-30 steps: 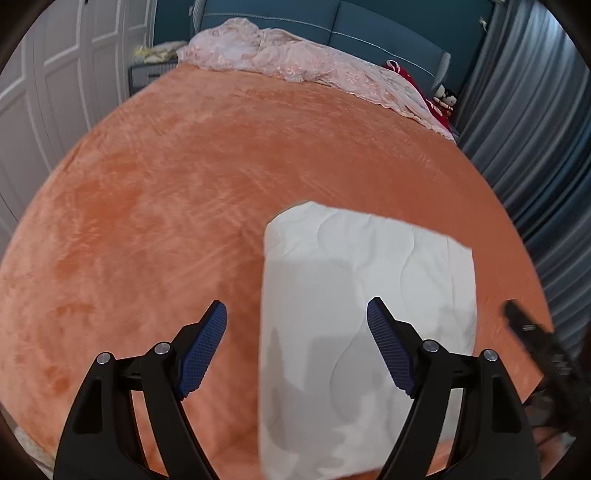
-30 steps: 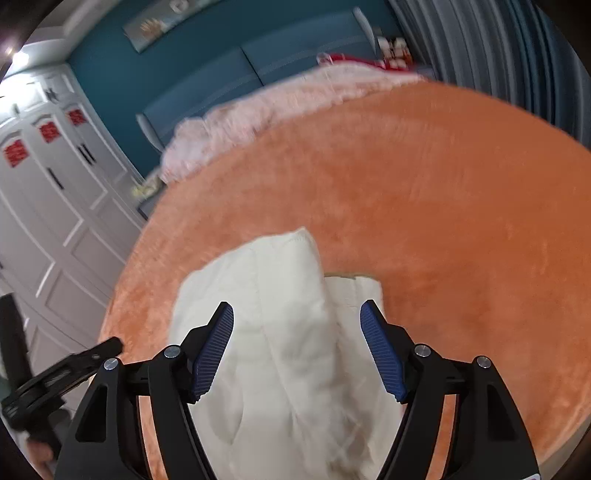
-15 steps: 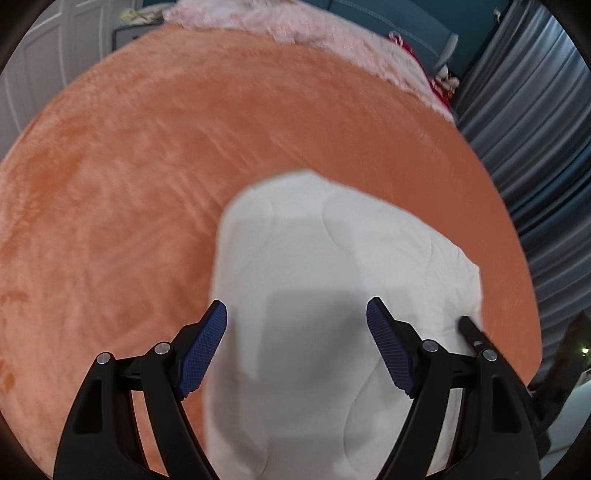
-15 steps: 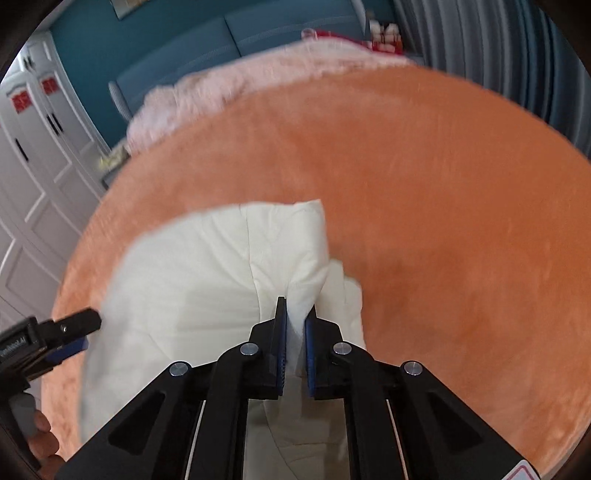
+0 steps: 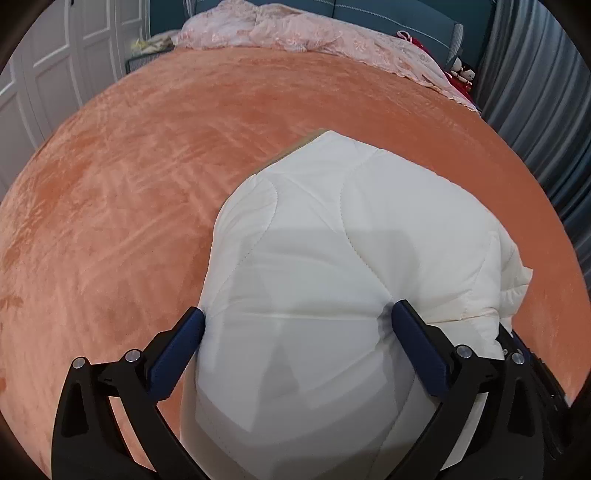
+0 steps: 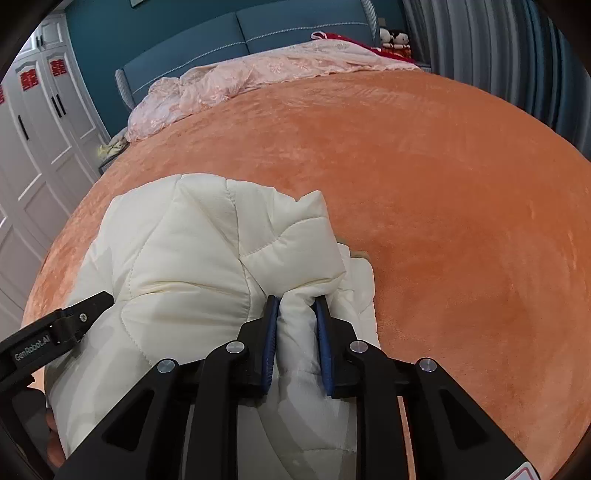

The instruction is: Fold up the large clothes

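Left tongs [image 5: 297,325]: fingers spread wide, straddling the near bulge of the white quilted jacket [image 5: 332,277]; both blue pads [image 5: 173,350] press against the padding at 8 and 4 o'clock of the view, denting it. Whether this counts as a real hold I cannot tell; the span looks near its limit.

Jacket: bunched, partly folded bundle on the orange blanket [image 5: 129,184], near edge of bed, lower centre in both views. Pink bedspread [image 5: 295,33] heaped at 12 o'clock by the blue headboard [image 6: 295,29].

Right tongs [image 6: 297,332]: narrow, pinched onto a thick fold of the jacket's right edge.

Risks, as judged:
- Slick puffy fabric may squeeze out from between the wide left pads on lifting; cause: too much bulk, little bite.
- Right pinch holds several layers; the inner one may slide free and undo the fold.
- Uneven lift between the two sides would twist the bundle.
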Motion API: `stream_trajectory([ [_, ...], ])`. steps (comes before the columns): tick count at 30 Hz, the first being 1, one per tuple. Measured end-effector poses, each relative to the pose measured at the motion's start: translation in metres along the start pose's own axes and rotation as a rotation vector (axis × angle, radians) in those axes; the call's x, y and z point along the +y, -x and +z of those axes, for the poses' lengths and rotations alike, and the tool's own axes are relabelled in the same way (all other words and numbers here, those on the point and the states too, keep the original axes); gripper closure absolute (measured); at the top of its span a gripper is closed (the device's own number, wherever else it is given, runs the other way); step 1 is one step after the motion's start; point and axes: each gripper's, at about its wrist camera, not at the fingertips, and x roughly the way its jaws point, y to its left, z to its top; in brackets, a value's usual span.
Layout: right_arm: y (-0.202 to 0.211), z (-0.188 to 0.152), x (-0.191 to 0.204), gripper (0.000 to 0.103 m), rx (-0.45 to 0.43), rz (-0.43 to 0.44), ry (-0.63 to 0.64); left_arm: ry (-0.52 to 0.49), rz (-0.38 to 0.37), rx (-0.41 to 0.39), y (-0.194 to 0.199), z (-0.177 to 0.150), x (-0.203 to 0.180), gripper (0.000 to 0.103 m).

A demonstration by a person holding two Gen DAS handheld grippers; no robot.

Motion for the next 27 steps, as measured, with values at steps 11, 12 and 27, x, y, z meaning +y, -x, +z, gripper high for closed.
stream_trajectory([
  [11,-0.011,-0.005,0.001,0.082,-0.033,0.002,0.006,-0.024,0.046,-0.048,-0.01,-0.007,-0.005,0.005],
  [12,-0.011,-0.006,0.001,0.082,-0.034,0.003,0.004,-0.025,0.049,-0.052,-0.01,-0.007,-0.005,0.005],
  [27,-0.013,-0.012,0.005,0.082,-0.066,-0.009,0.013,-0.043,0.085,-0.079,-0.014,-0.011,-0.009,0.005],
])
